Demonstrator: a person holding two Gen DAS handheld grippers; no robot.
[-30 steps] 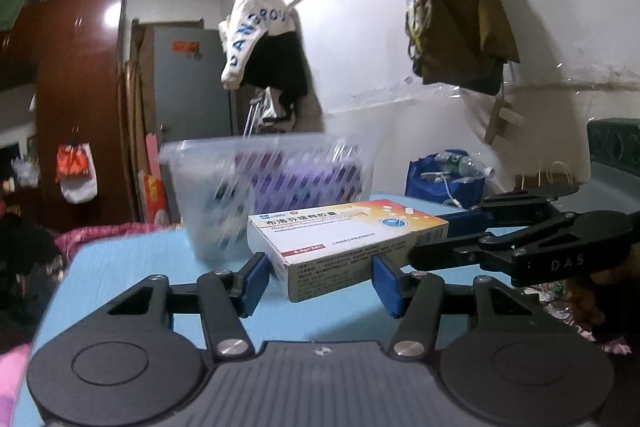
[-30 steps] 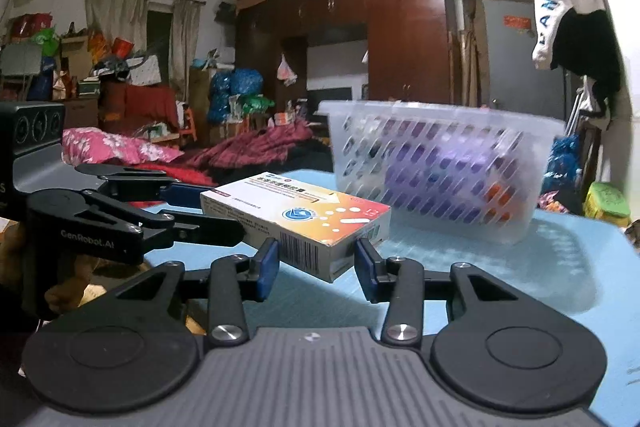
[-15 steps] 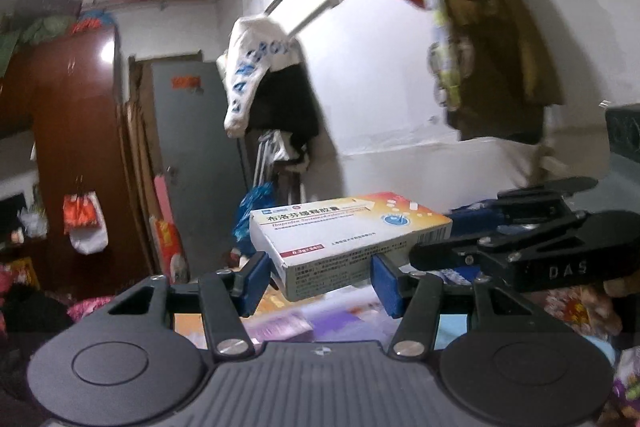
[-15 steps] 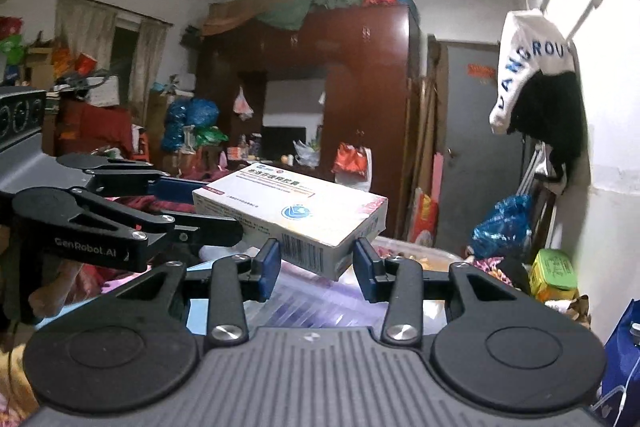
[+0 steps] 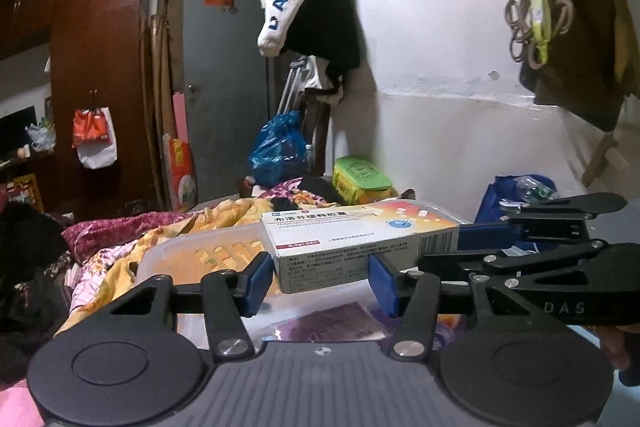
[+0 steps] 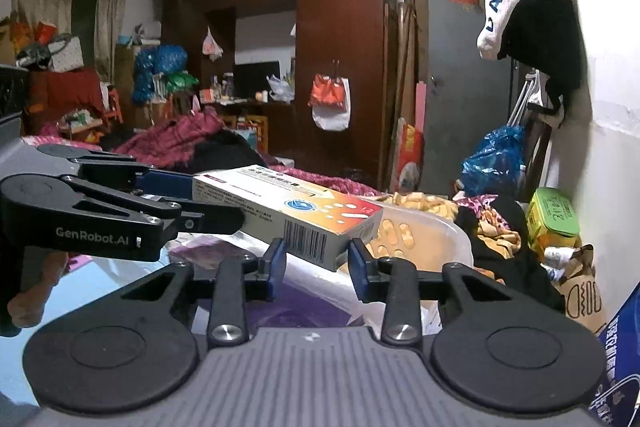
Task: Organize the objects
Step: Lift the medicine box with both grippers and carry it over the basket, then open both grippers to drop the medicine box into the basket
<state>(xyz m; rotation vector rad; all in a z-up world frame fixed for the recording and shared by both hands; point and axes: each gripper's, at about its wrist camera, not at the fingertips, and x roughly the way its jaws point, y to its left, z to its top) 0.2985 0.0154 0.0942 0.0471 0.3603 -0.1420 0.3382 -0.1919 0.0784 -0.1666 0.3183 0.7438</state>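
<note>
A white medicine box [image 5: 352, 239] with an orange-red corner hangs in the air, gripped at both ends. My left gripper [image 5: 320, 279] is shut on its near end, blue pads against both sides. In the same view my right gripper [image 5: 460, 247] reaches in from the right and holds the far end. In the right wrist view the box [image 6: 304, 215] sits between the pads of my right gripper [image 6: 316, 259], whose jaws are closing on the barcode end. The left gripper [image 6: 216, 199] holds the other end. A clear plastic basket [image 5: 192, 255] lies just below the box.
Purple packets [image 5: 332, 319] lie inside the basket [image 6: 440, 239]. Behind it is a bed with flowered bedding [image 5: 120, 239], a green box [image 5: 360, 179] and a blue plastic bag [image 5: 276, 147]. A white wall [image 5: 440, 107] runs close on the right.
Both grippers have carried the box up off the blue table and forward. The basket, which stood behind the box, now lies under it. The right jaws have narrowed.
</note>
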